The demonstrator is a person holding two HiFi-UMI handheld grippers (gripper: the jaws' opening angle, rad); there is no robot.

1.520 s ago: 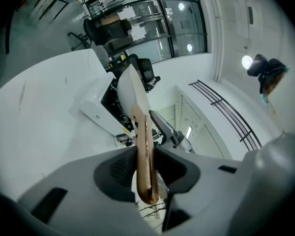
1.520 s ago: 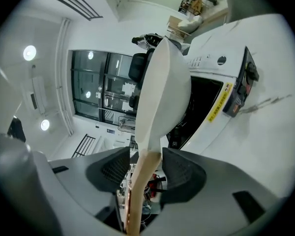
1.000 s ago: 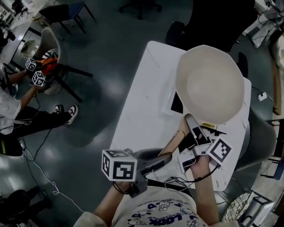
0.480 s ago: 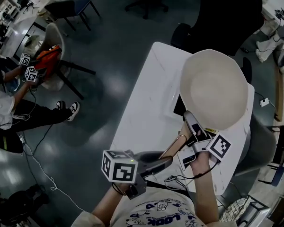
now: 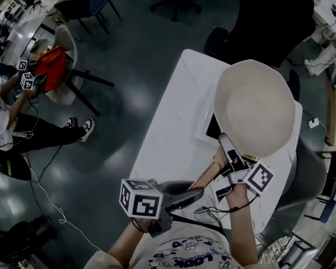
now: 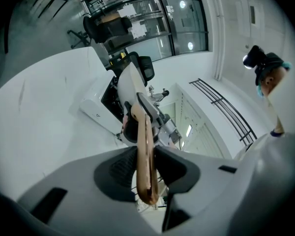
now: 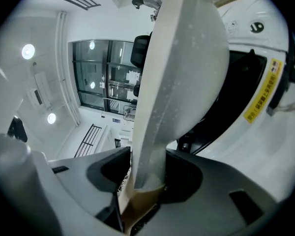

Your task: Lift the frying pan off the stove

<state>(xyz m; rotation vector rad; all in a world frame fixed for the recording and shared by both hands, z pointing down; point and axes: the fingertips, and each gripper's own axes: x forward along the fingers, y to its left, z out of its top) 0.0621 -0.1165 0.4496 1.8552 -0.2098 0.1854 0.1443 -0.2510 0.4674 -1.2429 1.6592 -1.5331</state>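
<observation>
A cream frying pan [image 5: 255, 114] hangs tilted in the air above the black-topped stove [image 5: 211, 129] on the white table [image 5: 168, 133]. Its wooden handle [image 5: 204, 174] runs back toward me. My left gripper [image 5: 197, 193] is shut on the handle's end, and in the left gripper view the wood [image 6: 146, 151] stands pinched between the pads. My right gripper [image 5: 231, 157] is shut where the handle meets the pan. In the right gripper view the pan [image 7: 187, 63] rises edge-on from the jaws, clear of the stove [image 7: 238, 90].
A black office chair [image 5: 269, 15] stands beyond the table's far end. Cables [image 5: 210, 212] lie at the near table edge. At the far left a seated person [image 5: 11, 128] holds marker-cube grippers [image 5: 25, 77] beside a chair with an orange bag [image 5: 50, 66].
The pan and both my grippers have stayed almost still. The person at the far left has moved their grippers further left.
</observation>
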